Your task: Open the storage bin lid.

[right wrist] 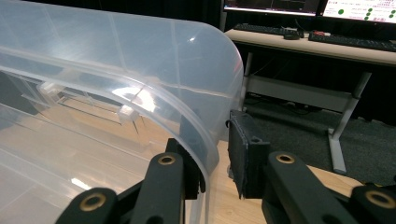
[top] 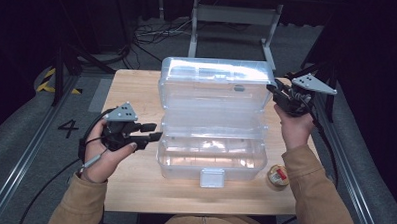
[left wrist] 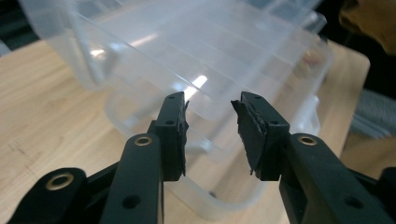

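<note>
Clear plastic makes up the one storage box at the table's middle, its lid raised at twelve o'clock. The left gripper, at nine o'clock, hangs half open and empty; the right gripper, at two o'clock, straddles the lid's edge, grip uncertain. Judging by this, opening is nearly finished, and one small jar at four o'clock looks next to go in.
</note>
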A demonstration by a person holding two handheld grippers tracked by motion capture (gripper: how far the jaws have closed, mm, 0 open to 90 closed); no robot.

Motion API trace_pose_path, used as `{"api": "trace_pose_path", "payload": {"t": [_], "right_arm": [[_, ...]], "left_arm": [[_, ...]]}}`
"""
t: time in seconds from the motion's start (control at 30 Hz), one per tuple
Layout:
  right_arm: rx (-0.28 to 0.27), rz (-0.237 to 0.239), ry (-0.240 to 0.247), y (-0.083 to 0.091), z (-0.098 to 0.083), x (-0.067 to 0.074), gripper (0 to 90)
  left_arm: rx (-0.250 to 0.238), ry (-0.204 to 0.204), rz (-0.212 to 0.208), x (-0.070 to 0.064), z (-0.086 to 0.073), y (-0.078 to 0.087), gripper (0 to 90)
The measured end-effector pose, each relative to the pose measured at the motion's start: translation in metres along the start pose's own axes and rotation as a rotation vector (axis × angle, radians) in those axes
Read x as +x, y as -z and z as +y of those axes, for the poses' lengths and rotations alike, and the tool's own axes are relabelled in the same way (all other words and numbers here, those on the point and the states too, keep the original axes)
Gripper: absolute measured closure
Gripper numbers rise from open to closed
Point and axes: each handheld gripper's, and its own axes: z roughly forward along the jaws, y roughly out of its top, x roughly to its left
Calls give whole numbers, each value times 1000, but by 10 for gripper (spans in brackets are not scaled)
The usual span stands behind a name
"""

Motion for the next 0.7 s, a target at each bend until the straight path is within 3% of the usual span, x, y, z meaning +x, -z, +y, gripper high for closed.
{"api": "trace_pose_path", "payload": {"t": [0.2,0.7], "right_arm": [[7,8,-1,-2,1,-2,746],[15,17,7,-3,3,-3,740]], "left_arm": [[81,-37,-70,-14,-6,-8,608],[255,-102,-214,-24,-17,-53,581]]}}
